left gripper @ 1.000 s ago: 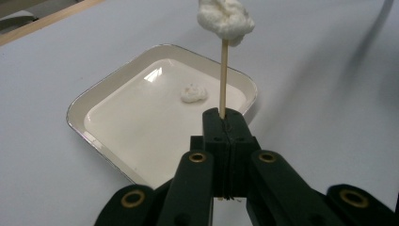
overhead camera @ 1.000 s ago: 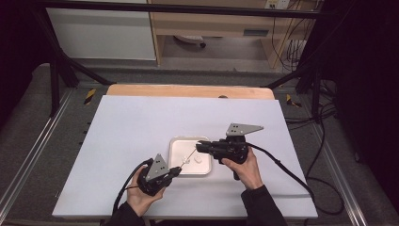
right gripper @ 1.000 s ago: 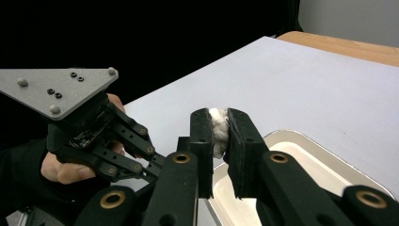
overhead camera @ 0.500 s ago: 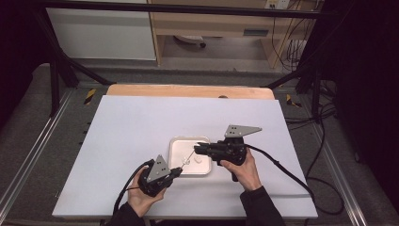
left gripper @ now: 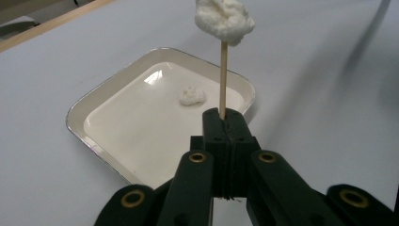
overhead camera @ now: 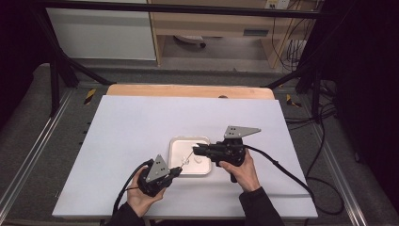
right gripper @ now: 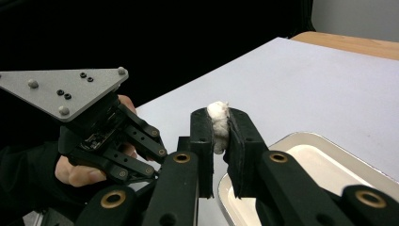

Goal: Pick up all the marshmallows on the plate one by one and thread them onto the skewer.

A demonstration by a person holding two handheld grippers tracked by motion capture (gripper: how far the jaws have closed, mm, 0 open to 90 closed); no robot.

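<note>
Left claw (left gripper: 225,123) clamps a wooden skewer (left gripper: 222,77) tipped with a white lump (left gripper: 225,20); right claw (right gripper: 220,127) pinches that lump above the tray (overhead camera: 175,143) on the worktop (overhead camera: 141,122).

L gripper (overhead camera: 175,171) & R gripper (overhead camera: 196,149): jaws clamped, tips near.

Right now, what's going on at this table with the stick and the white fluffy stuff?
A person works with two hand-held grippers over a shallow white tray. The left gripper has its jaws shut on a thin wooden stick with a white fluffy piece on its tip. The right gripper pinches a white fluffy piece too. Another piece lies in the tray.
</note>
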